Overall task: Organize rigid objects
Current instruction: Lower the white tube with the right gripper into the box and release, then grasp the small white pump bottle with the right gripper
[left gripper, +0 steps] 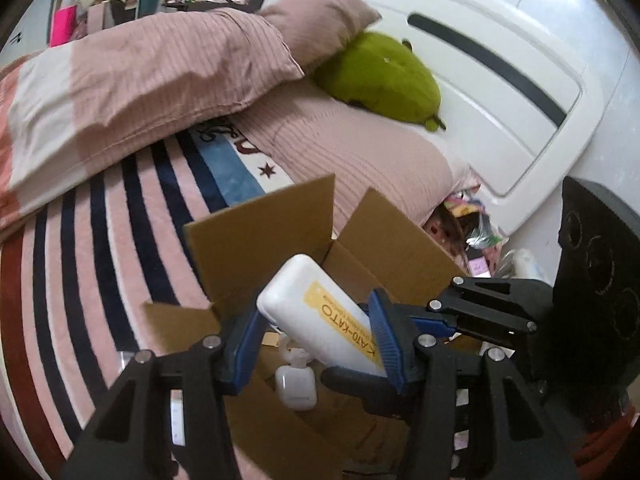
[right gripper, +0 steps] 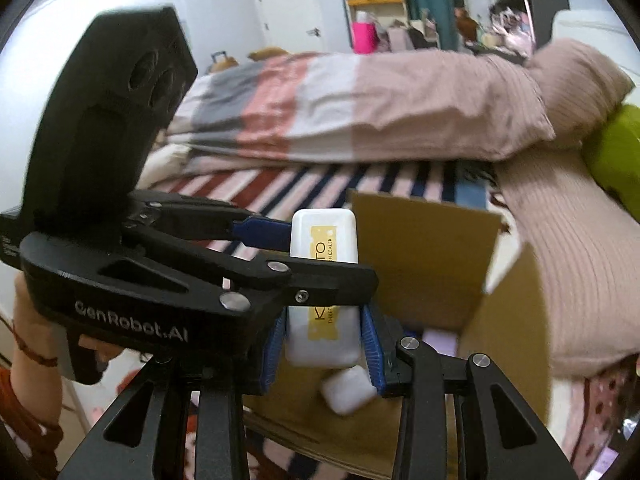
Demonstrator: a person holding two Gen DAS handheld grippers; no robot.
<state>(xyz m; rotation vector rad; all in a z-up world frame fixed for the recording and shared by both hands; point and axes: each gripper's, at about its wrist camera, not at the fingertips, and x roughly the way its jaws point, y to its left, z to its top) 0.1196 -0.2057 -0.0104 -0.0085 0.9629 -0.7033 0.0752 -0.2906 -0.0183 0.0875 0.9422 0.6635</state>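
A white box with a yellow KATO-KATO label is held over an open cardboard box on the bed. Both grippers grasp it. My left gripper has its blue pads on the box's two sides. My right gripper clamps the same box near its lower end; in the right wrist view the left gripper crosses in from the left. A small white earbud case lies inside the cardboard box, below the held box.
The striped blanket covers the bed. A folded pink duvet and pink pillows lie behind the box, with a green plush by the white headboard. Clutter sits in the gap at the right.
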